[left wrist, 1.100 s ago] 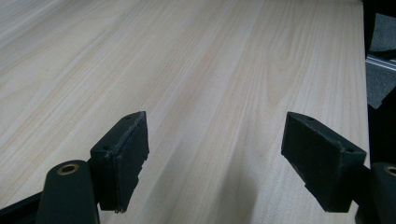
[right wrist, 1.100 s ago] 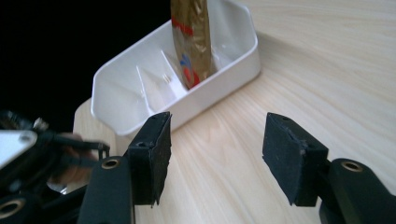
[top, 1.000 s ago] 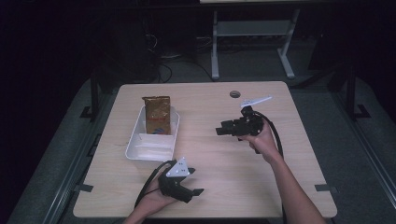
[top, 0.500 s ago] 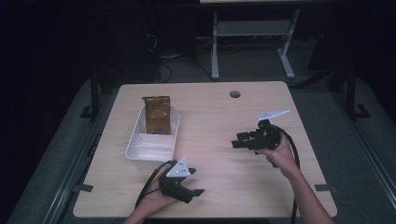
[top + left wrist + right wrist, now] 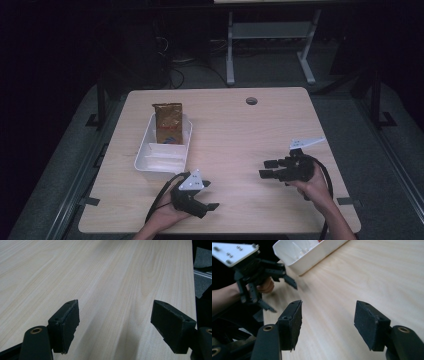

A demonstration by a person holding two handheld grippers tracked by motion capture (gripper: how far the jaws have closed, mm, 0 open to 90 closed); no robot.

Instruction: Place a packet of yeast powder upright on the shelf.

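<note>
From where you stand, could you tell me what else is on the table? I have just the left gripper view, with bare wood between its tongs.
Observer: A white tray sits on the left half of the table, just beyond the left tongs.
Operator: Thank you. Is there anything in it?
Observer: A brown-gold bag stands in its far end.
Operator: And where are the right tongs?
Observer: The right tongs are over the table's near right part. They are open with nothing between them and point towards the left hand.
</note>
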